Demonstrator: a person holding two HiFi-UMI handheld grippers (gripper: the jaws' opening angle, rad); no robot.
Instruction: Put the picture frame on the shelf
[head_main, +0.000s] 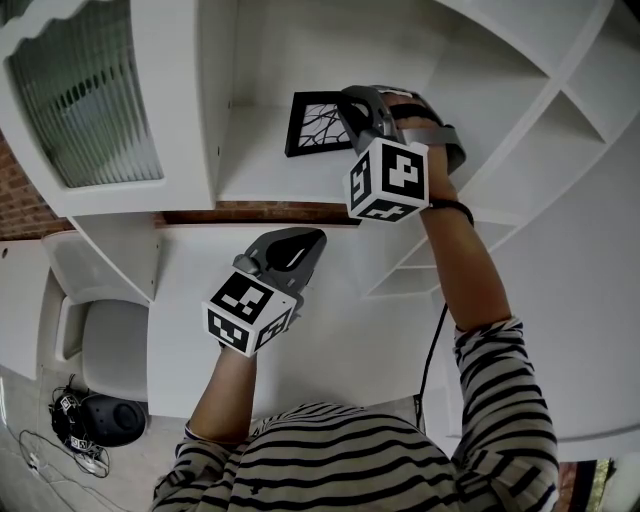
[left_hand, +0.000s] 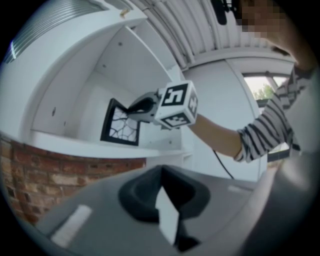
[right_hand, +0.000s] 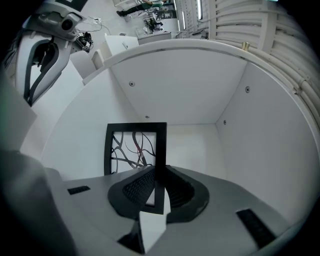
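Note:
The black picture frame (head_main: 318, 123), with a white branch pattern behind its bars, stands upright inside a white shelf compartment (head_main: 270, 175). My right gripper (head_main: 352, 112) reaches into that compartment and is shut on the frame's right edge. In the right gripper view the frame (right_hand: 134, 150) runs between the ribbed pads (right_hand: 137, 187). In the left gripper view the frame (left_hand: 121, 123) has its lower edge at the shelf board (left_hand: 90, 146); I cannot tell whether it rests there. My left gripper (head_main: 305, 243) hangs lower, in front of the shelf, shut and empty (left_hand: 162, 200).
A brick strip (head_main: 250, 212) runs under the shelf board. A cabinet door with ribbed glass (head_main: 85, 95) is at the left, and more white compartments (head_main: 560, 100) are at the right. A white chair (head_main: 110, 350) and cables (head_main: 70, 430) lie below left.

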